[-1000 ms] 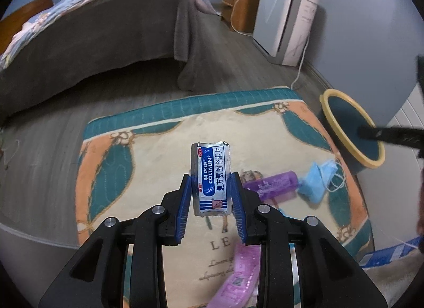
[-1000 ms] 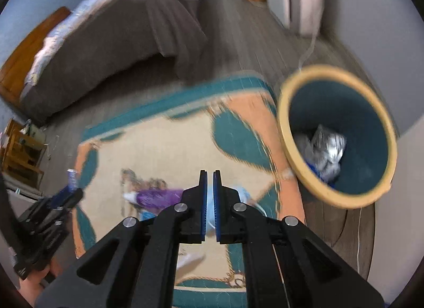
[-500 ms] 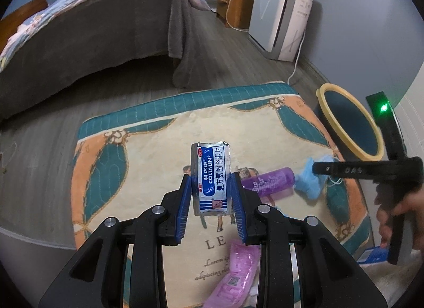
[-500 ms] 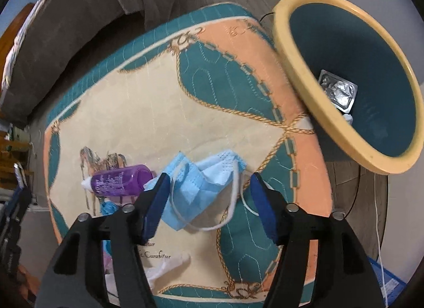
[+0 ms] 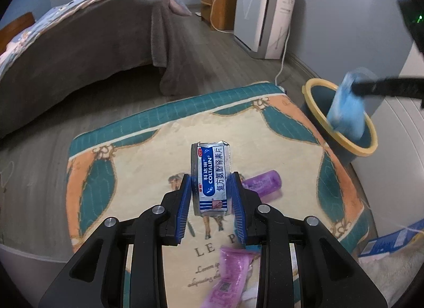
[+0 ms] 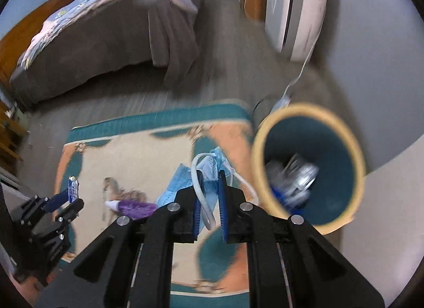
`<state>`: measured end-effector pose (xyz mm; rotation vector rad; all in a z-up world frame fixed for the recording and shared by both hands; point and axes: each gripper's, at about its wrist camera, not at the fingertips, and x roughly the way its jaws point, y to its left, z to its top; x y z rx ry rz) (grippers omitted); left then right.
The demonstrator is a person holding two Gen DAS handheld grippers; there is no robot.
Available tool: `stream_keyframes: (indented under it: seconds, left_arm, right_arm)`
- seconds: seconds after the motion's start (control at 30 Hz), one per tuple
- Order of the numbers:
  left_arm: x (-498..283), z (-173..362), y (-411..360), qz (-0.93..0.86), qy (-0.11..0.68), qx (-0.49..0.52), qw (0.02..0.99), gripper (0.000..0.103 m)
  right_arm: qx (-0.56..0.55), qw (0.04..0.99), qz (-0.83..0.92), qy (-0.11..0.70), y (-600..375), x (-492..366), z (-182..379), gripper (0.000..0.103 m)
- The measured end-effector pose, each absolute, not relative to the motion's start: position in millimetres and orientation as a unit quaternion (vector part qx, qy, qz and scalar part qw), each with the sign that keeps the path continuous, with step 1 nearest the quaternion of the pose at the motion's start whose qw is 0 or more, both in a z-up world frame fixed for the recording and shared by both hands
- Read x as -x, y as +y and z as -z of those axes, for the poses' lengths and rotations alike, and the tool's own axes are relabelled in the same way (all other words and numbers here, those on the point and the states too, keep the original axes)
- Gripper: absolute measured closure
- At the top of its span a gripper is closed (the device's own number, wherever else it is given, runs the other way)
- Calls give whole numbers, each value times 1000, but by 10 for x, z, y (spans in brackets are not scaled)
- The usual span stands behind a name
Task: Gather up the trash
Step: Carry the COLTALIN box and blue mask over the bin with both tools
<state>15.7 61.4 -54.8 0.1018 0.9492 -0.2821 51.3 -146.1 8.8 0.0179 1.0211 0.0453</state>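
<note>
- Crumpled blue face mask (image 6: 209, 175), white ear loops dangling, hangs clamped beside the bin.
- Silver-blue Coltalin blister pack (image 5: 211, 178) stands upright, pinched.
- Teal bin (image 6: 355, 159), yellow rim, holds foil scraps.
- Purple bottle (image 5: 262, 183) lies on the rug.

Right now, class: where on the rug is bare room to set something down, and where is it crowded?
Free: the rug from its teal far border to the horse picture. Crowded: the near right, with the purple bottle and pink packet, beside the bin.
</note>
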Motion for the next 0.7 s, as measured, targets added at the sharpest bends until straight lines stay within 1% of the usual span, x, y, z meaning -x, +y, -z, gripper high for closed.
stream_keyframes:
  seconds: [0.07,0.17,0.27,0.43,0.7]
  left_arm:
    - [-152,579,570,136,460,-54,876,72]
    - [-148,603,509,136,467,-51,872,72]
    - [-134,592,411,139,467,-47,872,72]
    - [-37,590,147,155,461,-82,870,72]
    - [-71,505,-178,175,458,-86,867,71]
  right_arm:
    - [-14,878,-18,478,-1570,-478,-116,92]
    - [-44,874,-16,484,-1789,-499,-61,92]
    - [-32,881,3,472,-1963,-521,-83,92]
    - [-67,876,13,477,-2290,-624,38,92]
    - [-74,872,53,480,-2736,-728,228,92]
